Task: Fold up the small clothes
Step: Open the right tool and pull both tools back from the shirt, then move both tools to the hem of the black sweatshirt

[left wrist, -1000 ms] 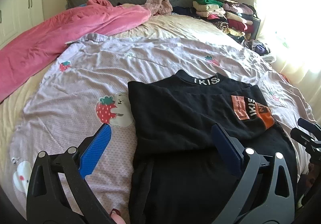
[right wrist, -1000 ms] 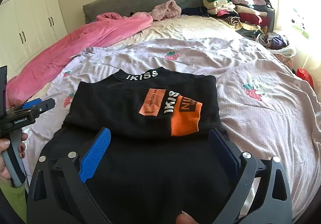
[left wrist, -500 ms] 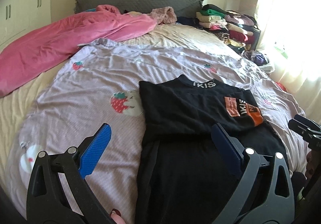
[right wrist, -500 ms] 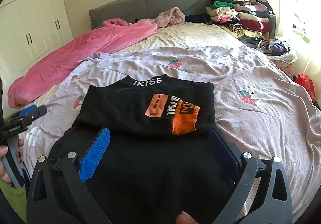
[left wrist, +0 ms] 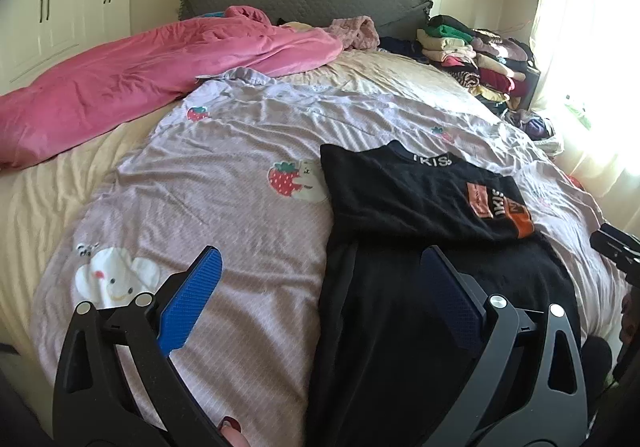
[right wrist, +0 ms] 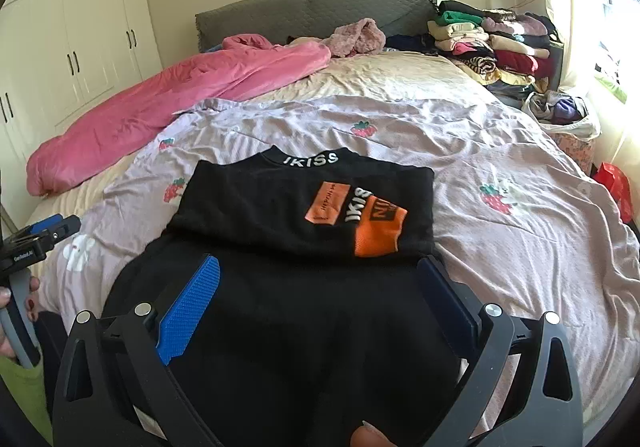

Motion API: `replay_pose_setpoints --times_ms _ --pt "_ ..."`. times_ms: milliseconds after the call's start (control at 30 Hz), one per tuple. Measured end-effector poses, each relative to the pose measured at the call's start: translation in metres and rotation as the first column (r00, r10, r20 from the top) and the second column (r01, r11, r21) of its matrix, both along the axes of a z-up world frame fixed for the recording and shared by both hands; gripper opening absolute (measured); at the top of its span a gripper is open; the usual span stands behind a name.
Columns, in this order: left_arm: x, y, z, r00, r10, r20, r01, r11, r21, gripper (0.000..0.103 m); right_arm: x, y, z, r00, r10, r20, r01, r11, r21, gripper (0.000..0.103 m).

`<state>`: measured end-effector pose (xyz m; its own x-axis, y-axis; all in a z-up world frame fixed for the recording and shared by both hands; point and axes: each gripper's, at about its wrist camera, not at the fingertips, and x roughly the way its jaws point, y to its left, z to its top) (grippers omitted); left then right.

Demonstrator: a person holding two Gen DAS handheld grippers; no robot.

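Note:
A black top (left wrist: 404, 199) with an orange patch and white "IKISS" lettering lies on the lilac strawberry-print sheet (left wrist: 224, 191), its upper part folded over its lower part. It also shows in the right wrist view (right wrist: 304, 207). My left gripper (left wrist: 320, 287) is open and empty, held above the garment's near left edge. My right gripper (right wrist: 320, 291) is open and empty, above the garment's near part. Each gripper shows at the edge of the other's view.
A pink duvet (left wrist: 140, 75) lies along the far left of the bed. A stack of folded clothes (right wrist: 492, 43) stands at the far right by the grey headboard (right wrist: 312, 11). White wardrobes (right wrist: 68, 47) stand on the left. A bag of clothes (right wrist: 560, 111) sits beside the bed.
Both grippers have drawn back and up from the black top, which now looks smaller and farther away. Both stay open. The garment has not moved.

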<state>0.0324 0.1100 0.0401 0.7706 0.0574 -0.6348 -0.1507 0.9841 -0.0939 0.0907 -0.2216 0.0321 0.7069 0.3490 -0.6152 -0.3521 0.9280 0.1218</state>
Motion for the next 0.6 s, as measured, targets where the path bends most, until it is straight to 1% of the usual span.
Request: replay_pose_setpoints --times_ms 267,433,600 --pt "-0.016 -0.005 -0.011 0.999 0.0 -0.037 0.001 1.0 0.018 0.093 -0.012 -0.014 -0.011 0.999 -0.016 -0.032 0.016 1.0 -0.012 0.098" --pt "-0.027 -0.006 -0.018 0.998 0.002 -0.06 0.0 1.0 0.026 0.093 -0.022 -0.019 -0.02 0.998 -0.01 -0.057 0.008 0.999 -0.034 0.098" --pt "-0.04 -0.009 -0.027 0.996 -0.014 -0.087 0.018 0.999 0.04 0.093 -0.032 -0.025 -0.03 0.996 -0.014 -0.093 0.01 0.999 -0.046 0.098"
